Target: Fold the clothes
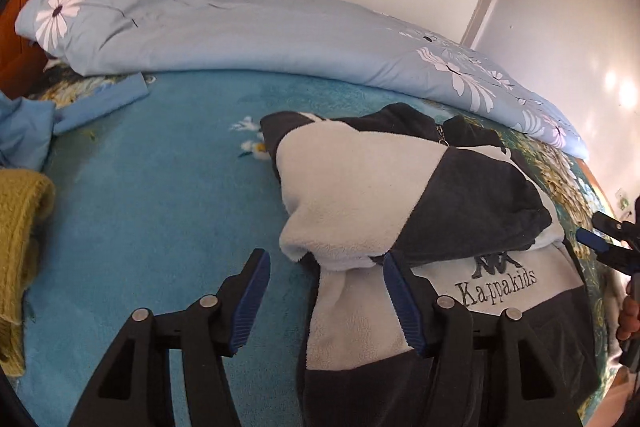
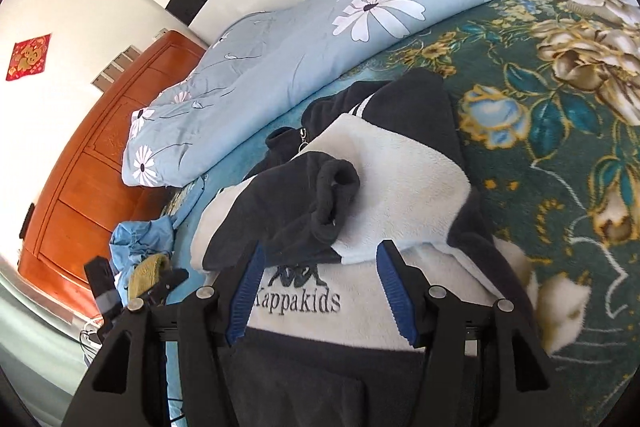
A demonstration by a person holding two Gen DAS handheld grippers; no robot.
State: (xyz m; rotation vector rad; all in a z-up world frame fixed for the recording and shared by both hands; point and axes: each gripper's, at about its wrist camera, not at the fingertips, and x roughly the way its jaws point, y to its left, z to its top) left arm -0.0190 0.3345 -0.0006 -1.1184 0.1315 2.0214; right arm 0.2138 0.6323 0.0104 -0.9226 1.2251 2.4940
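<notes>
Black-and-white fleece "Kappakids" jacket (image 1: 400,195) lying partly folded on the blue floral bed blanket (image 1: 160,195), left tool (image 1: 326,263) and right tool (image 2: 318,255) both open above it, gripping nothing, light-blue daisy duvet (image 1: 240,27) behind

One black-and-white fleece jacket (image 1: 404,195) lies at centre. One light-blue floral duvet (image 1: 224,27) runs from ten to three o'clock. One crumpled blue garment (image 1: 24,131) sits at nine o'clock, with one olive knitted item (image 1: 20,251) just below it. Two grippers are counted: left gripper (image 1: 326,301) and right gripper (image 2: 318,293), each at six o'clock in its own view.
</notes>
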